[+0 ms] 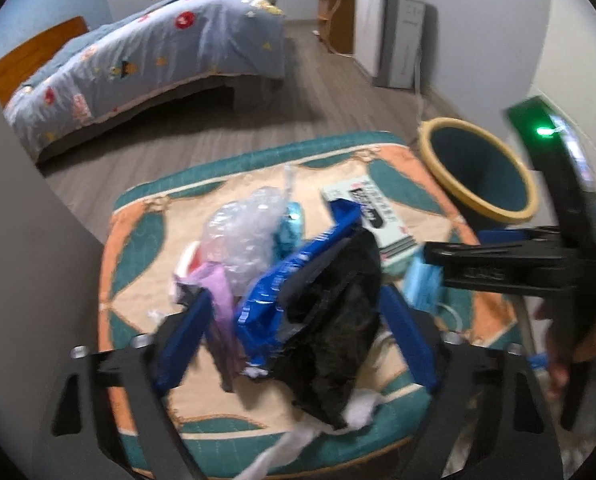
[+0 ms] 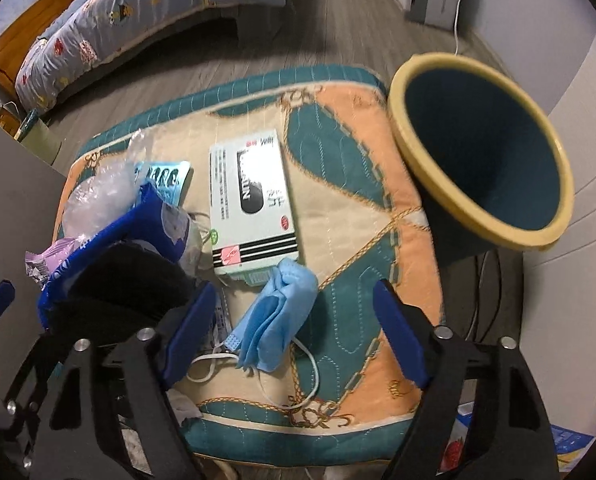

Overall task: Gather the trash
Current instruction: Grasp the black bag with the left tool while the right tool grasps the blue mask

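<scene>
On the far side of the room there's a bed (image 1: 145, 56) with a cartoon quilt, but everything that matters sits on the patterned cushion (image 2: 362, 184) right in front of me. The trash bin (image 2: 482, 152), teal with a yellow rim, is hanging just off the cushion's right edge and tipped mouth-first toward me, I'd guess so stuff can be tossed in without reaching over. Next down in size, a white medicine box (image 2: 253, 200) lies flat mid-cushion, and a crumpled clear plastic bag (image 1: 241, 232) sits on the left side. My left gripper (image 1: 298, 328) has its blue fingers spread, with a black bag (image 1: 334, 320) and a blue snack wrapper (image 1: 289, 276) bunched between them; can't tell if it's really pinching them or they're just piled there. My right gripper (image 2: 298, 336) is wide open and holding nothing, hovering over a blue face mask (image 2: 273, 320) with its white ear loops trailing out. That mask looks like my next grab, then straight across to the bin.
</scene>
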Demonstrator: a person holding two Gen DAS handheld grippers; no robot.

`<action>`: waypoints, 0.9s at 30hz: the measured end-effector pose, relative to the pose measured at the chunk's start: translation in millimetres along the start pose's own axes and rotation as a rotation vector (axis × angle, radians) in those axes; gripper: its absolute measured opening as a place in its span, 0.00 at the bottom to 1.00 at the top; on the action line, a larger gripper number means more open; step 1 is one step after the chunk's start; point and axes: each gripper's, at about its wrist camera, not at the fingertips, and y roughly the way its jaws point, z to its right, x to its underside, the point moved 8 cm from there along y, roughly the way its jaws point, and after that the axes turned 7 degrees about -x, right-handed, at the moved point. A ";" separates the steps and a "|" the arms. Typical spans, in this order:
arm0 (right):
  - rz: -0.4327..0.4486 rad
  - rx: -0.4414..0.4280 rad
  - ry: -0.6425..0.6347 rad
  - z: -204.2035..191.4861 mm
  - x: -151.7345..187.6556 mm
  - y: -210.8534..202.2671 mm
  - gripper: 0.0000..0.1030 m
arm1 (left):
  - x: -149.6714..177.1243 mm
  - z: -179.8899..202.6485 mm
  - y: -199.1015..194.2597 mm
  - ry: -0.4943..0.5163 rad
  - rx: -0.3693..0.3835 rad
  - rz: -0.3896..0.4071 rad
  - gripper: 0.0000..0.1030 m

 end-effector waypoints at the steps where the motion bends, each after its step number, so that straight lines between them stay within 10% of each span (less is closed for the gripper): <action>1: -0.007 -0.004 0.007 0.7 0.8 1.7 0.69 | 2.4 4.4 2.0 0.008 0.023 -0.014 0.71; 6: -0.066 -0.029 0.040 1.1 6.4 17.4 0.60 | 11.7 21.9 23.6 0.095 0.023 -0.083 0.51; 10: -0.105 -0.036 0.042 1.5 10.0 25.9 0.24 | 13.1 23.3 30.0 0.145 -0.010 -0.097 0.21; 27: 0.153 -0.076 -0.033 -0.1 -57.8 -59.0 0.10 | -58.4 -1.3 -16.8 0.071 -0.037 0.092 0.08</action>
